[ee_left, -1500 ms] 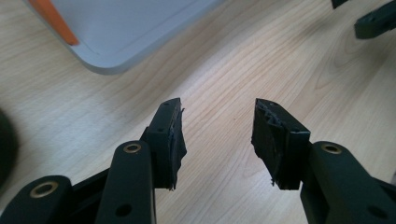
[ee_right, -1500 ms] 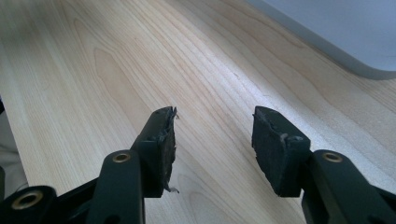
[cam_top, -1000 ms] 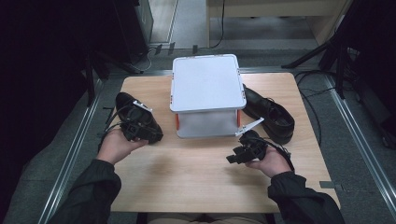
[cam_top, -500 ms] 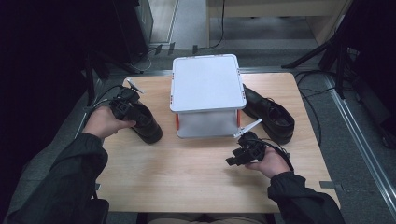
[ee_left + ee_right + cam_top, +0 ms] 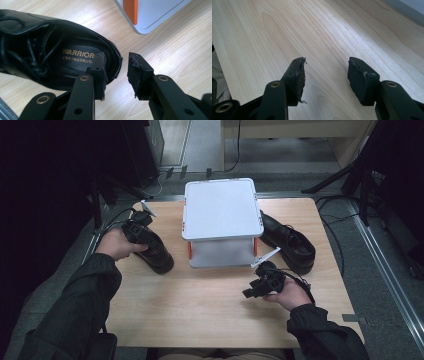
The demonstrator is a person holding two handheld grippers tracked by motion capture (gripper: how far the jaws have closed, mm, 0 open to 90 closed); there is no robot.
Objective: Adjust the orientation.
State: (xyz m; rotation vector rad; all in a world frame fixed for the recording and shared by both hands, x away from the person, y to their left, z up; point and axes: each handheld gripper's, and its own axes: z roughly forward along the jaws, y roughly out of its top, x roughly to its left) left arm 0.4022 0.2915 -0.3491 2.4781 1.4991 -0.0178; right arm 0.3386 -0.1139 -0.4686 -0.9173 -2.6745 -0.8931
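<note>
Left gripper [image 5: 116, 72] view reads "WARRIOR" inside shoe [image 5: 50, 50], heel rim between fingers just closing, unclamped. Toe toward person, long axis diagonal on worktop [image 5: 200, 310]. Right gripper [image 5: 325, 75] fingers apart, empty.

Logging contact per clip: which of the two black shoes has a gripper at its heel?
The shoe left of the white box, shoe: left gripper straddles its heel rim. The other shoe lies untouched.

You work at lab-style recording station, not home. Evidence: bare light-wood table [image 5: 200, 315] set alone on grey floor [image 5: 385, 270]; dark tripod legs [image 5: 345, 177] standing at far right; cables [image 5: 332, 227] trailing across floor beside table; metal rail [image 5: 387, 265] running along floor at your right; dim surroundings, table lit from above.
</note>
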